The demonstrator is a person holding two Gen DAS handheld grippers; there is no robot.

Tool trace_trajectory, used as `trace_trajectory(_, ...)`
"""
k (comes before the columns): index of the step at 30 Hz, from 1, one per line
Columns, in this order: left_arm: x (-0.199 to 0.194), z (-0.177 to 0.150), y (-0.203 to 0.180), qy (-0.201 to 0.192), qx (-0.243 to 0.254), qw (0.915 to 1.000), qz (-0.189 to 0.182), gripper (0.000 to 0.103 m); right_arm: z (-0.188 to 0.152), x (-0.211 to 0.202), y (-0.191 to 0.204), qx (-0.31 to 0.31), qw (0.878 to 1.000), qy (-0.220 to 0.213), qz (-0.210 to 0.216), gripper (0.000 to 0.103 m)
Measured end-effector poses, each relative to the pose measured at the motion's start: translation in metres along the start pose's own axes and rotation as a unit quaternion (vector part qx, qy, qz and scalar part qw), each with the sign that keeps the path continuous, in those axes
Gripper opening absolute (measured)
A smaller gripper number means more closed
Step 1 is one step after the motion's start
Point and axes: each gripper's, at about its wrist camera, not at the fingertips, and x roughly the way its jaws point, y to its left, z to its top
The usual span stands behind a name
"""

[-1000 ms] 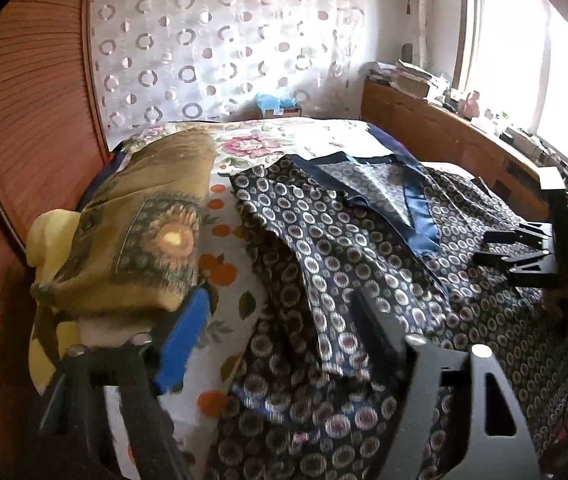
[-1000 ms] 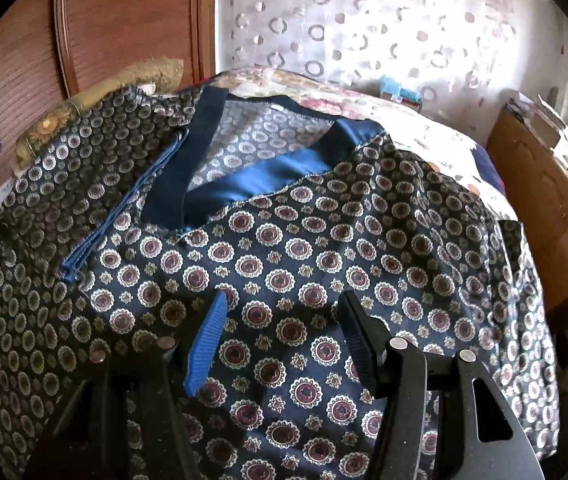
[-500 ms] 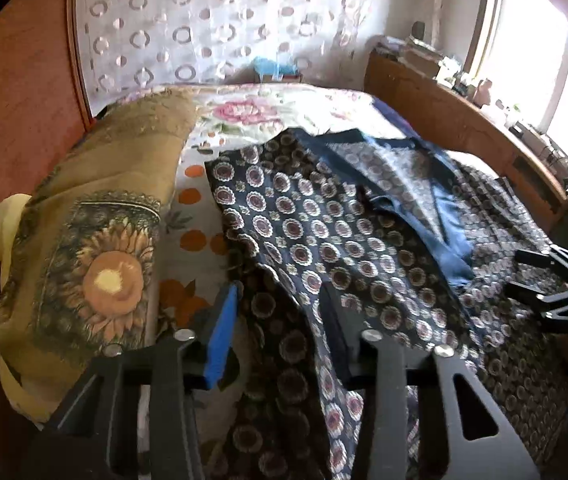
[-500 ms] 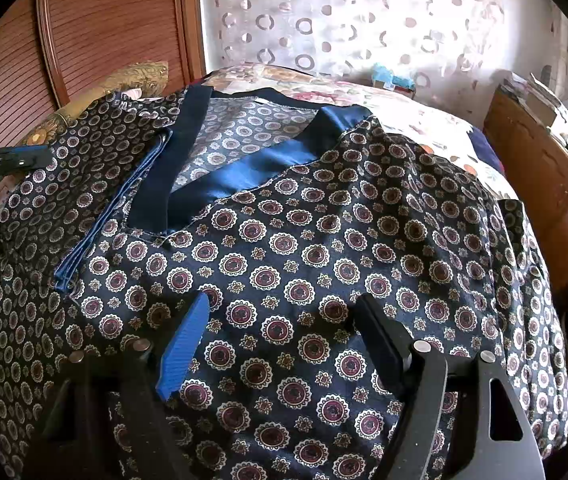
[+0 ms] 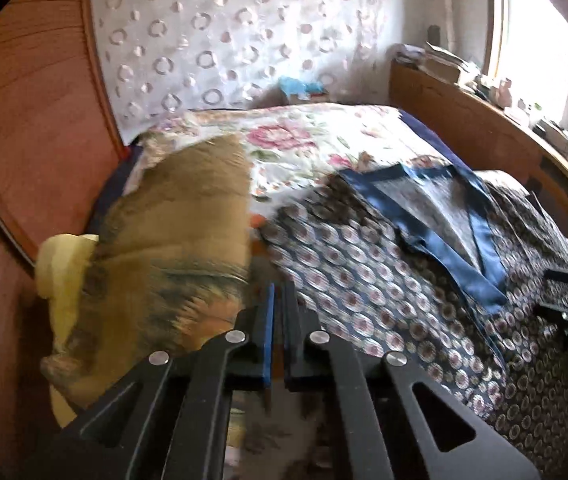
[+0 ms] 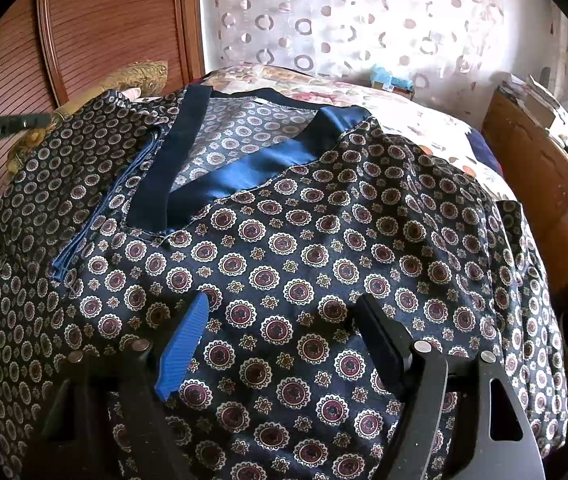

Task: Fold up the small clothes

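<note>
Brown pillow [image 5: 172, 248] sits far left, out of my way. My left gripper [image 5: 278, 304] has pinched together; on what, I can't tell. The dotted top [image 6: 304, 264] lies flat on the bed [image 5: 316, 140], and my right gripper [image 6: 284, 344] waits wide apart above it, ready to fold.

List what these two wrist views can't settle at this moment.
- Left wrist view: whether the left gripper, shut, pinches any cloth; the tips are motion-blurred.
- Same view: pillow pattern, smeared by blur.
- Right wrist view: garment hem, hidden behind the open right gripper and bottom edge.
</note>
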Motion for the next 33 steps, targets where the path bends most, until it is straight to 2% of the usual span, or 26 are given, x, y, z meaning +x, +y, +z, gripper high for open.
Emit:
trace_trajectory(4, 0.008, 0.005, 0.018, 0.01, -0.021, 0.9997, 0.0, 0.004, 0.0, 0.0, 0.0, 0.0, 1.0, 0.0, 0.0, 0.077)
trace_trajectory(8, 0.009, 0.001, 0.017, 0.019, -0.037, 0.9986, -0.034, 0.006, 0.0, 0.0, 0.0, 0.0, 1.0, 0.0, 0.0, 0.078)
trace_trajectory(10, 0.013, -0.002, 0.011, 0.03, -0.033, 0.998, -0.045, 0.023, 0.0, -0.001, 0.0, 0.001, 1.0, 0.0, 0.0, 0.078)
trace_trajectory(11, 0.015, -0.004, 0.008, 0.031, -0.029, 0.9978, -0.051, 0.037, -0.001, -0.001, -0.001, 0.002, 1.0, 0.001, 0.001, 0.078)
trace_trajectory(12, 0.015, -0.007, 0.004, 0.031, -0.027, 0.9973, -0.061, 0.043, -0.001, -0.002, -0.001, 0.002, 1.0, 0.001, 0.001, 0.078)
trace_trajectory(15, 0.016, -0.01, -0.005, 0.033, -0.028, 0.9956, -0.083, 0.043, -0.001, -0.002, -0.001, 0.002, 1.0, 0.001, 0.001, 0.078)
trace_trajectory(19, 0.02, -0.013, -0.017, 0.034, -0.031, 0.9954, -0.084, 0.043, -0.002, -0.003, -0.002, 0.003, 1.0, 0.001, 0.001, 0.078)
trace_trajectory(20, 0.021, -0.012, -0.018, 0.035, -0.029, 0.9954, -0.085, 0.042, -0.002, -0.003, -0.001, 0.002, 1.0, 0.001, 0.001, 0.078)
trace_trajectory(22, 0.027, -0.012, -0.024, 0.04, -0.019, 0.9957, -0.081, 0.023, -0.001, -0.003, -0.002, 0.003, 1.0, 0.0, 0.0, 0.078)
trace_trajectory(23, 0.03, -0.012, -0.024, 0.046, -0.02, 0.9959, -0.076, 0.008, -0.001, -0.003, -0.002, 0.003, 1.0, 0.0, 0.0, 0.078)
trace_trajectory(24, 0.032, -0.012, -0.024, 0.05, -0.023, 0.9956, -0.076, 0.003, -0.001, -0.003, -0.002, 0.003, 1.0, 0.0, 0.001, 0.078)
trace_trajectory(26, 0.029, -0.012, -0.021, 0.042, -0.019, 0.9958, -0.079, 0.002, -0.002, -0.002, -0.002, 0.004, 1.0, 0.0, 0.001, 0.078)
trace_trajectory(33, -0.004, 0.007, -0.007, -0.021, -0.008, 0.9994, -0.028, 0.001, -0.002, -0.002, -0.001, 0.004, 1.0, 0.001, 0.001, 0.078)
